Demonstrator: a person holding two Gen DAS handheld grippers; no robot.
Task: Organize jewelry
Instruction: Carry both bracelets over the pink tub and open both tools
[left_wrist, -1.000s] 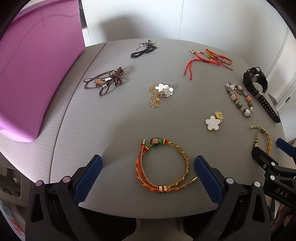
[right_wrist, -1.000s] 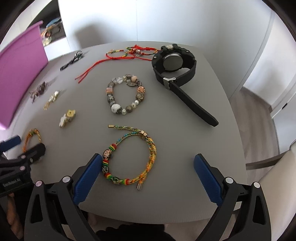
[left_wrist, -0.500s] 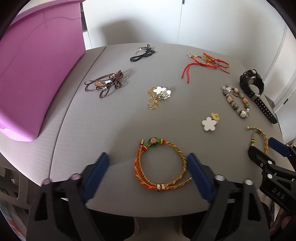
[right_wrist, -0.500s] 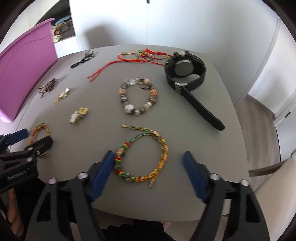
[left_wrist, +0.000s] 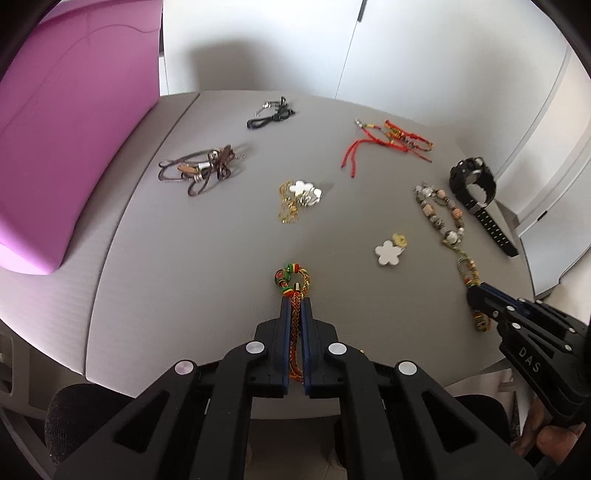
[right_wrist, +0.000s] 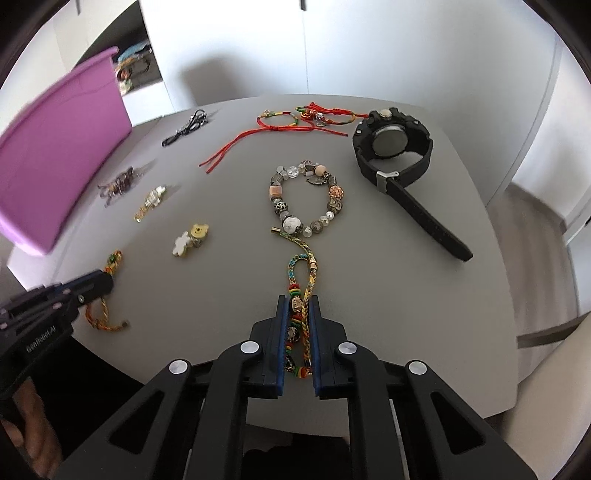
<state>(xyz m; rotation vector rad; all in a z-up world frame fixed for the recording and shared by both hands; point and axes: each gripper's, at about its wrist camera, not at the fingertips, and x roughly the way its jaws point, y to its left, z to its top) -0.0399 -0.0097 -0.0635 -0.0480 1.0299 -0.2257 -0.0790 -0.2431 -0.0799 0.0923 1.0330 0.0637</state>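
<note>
**Two printed marks, both on gripper bodies**

In the left wrist view, at the lower right of the frame, the black body of the right gripper carries the white letters "DAS", running slantwise along its side; whether more letters follow cannot be told.

In the right wrist view, at the lower left of the frame, the black body of the left gripper carries small white lettering that reads roughly "GenRobot.AI"; it is small and blurred, so the first letters are uncertain.

The watch shows its back, and no writing on it can be read.
</note>
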